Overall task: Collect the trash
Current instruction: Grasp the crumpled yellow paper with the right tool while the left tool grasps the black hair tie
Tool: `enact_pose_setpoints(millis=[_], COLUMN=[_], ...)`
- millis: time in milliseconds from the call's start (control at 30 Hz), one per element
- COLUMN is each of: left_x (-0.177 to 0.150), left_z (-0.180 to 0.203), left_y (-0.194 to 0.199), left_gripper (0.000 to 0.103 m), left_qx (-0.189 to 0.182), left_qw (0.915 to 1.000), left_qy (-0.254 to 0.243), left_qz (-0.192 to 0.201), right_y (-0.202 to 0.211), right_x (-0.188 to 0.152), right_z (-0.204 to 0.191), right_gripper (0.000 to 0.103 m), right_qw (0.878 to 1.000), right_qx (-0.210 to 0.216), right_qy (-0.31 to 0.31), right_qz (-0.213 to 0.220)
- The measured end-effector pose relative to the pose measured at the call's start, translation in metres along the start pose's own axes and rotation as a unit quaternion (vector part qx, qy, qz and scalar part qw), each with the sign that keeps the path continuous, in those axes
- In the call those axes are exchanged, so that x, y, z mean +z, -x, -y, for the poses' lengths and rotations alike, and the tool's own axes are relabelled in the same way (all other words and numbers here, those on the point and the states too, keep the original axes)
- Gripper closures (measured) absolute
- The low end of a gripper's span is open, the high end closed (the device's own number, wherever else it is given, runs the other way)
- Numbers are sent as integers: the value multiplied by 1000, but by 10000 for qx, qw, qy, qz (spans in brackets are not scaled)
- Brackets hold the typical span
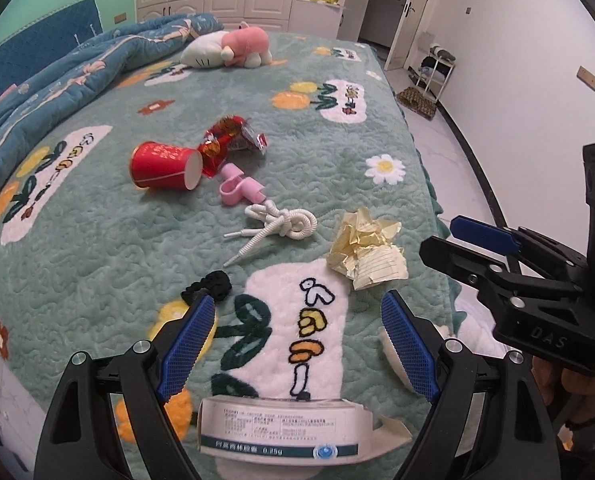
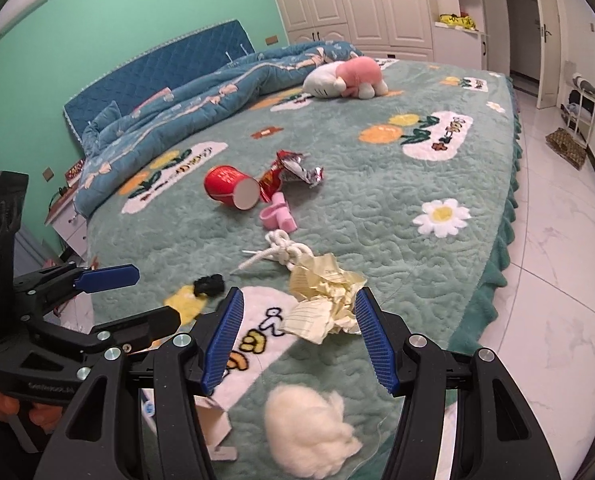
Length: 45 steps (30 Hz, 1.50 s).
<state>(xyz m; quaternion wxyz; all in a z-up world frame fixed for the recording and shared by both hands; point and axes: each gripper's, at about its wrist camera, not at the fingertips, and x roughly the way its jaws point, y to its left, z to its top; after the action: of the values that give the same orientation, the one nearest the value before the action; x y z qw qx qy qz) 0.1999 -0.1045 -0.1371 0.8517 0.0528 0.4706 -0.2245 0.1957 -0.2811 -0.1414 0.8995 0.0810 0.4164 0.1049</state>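
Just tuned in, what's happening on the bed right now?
A person holds two tongs over the bed, both open and empty. The left tongs hover above a medicine box; the right tongs point at the crumpled paper. A red cup, snack wrapper, pink clip, white cord, black hair tie and cotton wad lie uncollected.

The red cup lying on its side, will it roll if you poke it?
Probably: the red cup lies on its round wall, though the fuzzy bedspread may slow it. It looks like thin paper, so likely light and crushable.
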Motion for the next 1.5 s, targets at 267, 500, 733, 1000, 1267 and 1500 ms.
enact_pose_setpoints(millis=[267, 500, 733, 1000, 1267, 1500], left_x=[6, 12, 11, 10, 11, 11], left_z=[-25, -49, -70, -76, -84, -95], left_y=[-28, -57, -82, -106, -118, -122], left_gripper=[18, 18, 18, 35, 66, 85], left_qx=[135, 203, 155, -26, 45, 52], left_qw=[9992, 9971, 9935, 9912, 9903, 9908], left_qy=[235, 466, 609, 383, 137, 281], left_qz=[-287, -572, -944, -1270, -1382, -1320], right_y=[-52, -82, -104, -119, -125, -127], right_x=[4, -1, -4, -6, -5, -4], right_z=[15, 26, 29, 23, 18, 16], right_gripper=[44, 44, 44, 52, 64, 70], right_qw=[9990, 9972, 9952, 9931, 9919, 9920], right_qx=[10, -48, -48, 105, 198, 172], right_qy=[-34, -149, -160, 32, 184, 344], right_qz=[-446, -729, -969, -1166, -1241, -1205])
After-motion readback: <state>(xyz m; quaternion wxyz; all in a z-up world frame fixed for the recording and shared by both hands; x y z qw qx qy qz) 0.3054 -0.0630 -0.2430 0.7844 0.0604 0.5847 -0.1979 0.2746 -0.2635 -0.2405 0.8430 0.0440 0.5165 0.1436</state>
